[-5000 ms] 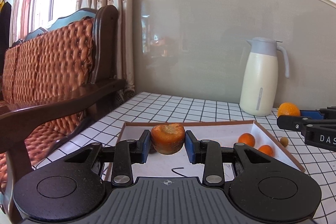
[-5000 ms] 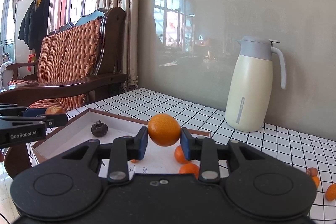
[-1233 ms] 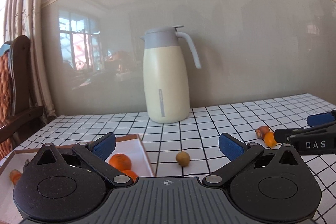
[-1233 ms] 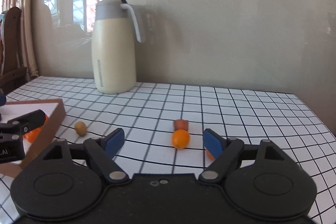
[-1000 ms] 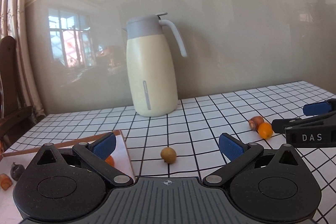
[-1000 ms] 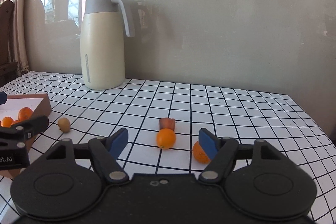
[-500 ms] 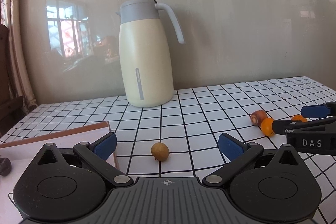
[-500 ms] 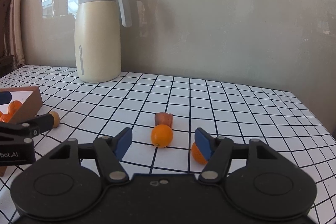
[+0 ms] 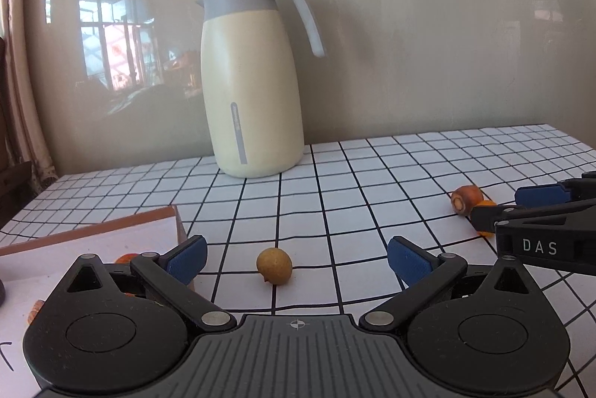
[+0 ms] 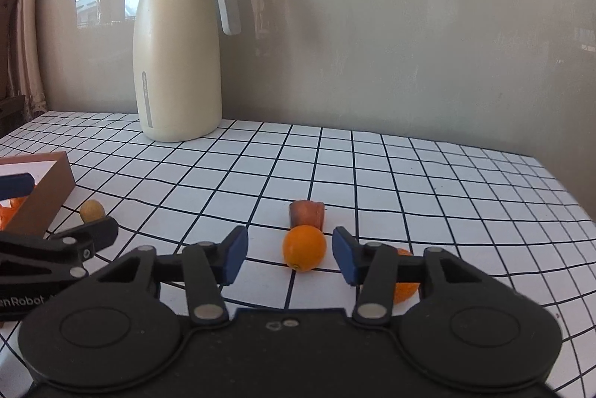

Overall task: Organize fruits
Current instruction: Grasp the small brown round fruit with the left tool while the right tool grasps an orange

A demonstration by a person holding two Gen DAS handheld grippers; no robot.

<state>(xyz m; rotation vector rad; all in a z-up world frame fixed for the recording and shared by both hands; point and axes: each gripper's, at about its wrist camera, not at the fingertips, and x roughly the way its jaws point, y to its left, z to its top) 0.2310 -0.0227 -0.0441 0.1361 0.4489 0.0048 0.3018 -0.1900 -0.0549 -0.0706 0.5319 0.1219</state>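
Note:
My left gripper (image 9: 296,258) is open, with a small tan round fruit (image 9: 274,265) on the table between its fingers, untouched. My right gripper (image 10: 289,258) is open around a small orange (image 10: 304,252), jaws close on each side but apart from it. A brownish cut fruit piece (image 10: 306,212) lies just behind the orange. Another orange (image 10: 404,286) sits half hidden behind the right finger. The brown-rimmed white tray (image 9: 111,241) at left holds orange fruits, mostly hidden by the left gripper.
A cream and grey thermos jug (image 9: 251,81) stands at the back by the wall. The checked tablecloth (image 10: 447,196) stretches to the right edge. The tray corner (image 10: 48,189) and the tan fruit (image 10: 92,209) show left in the right wrist view.
Both grippers let go of their fruits over the tray and swung right. The left has neared the tan fruit; the right has narrowed its jaws around the small orange.

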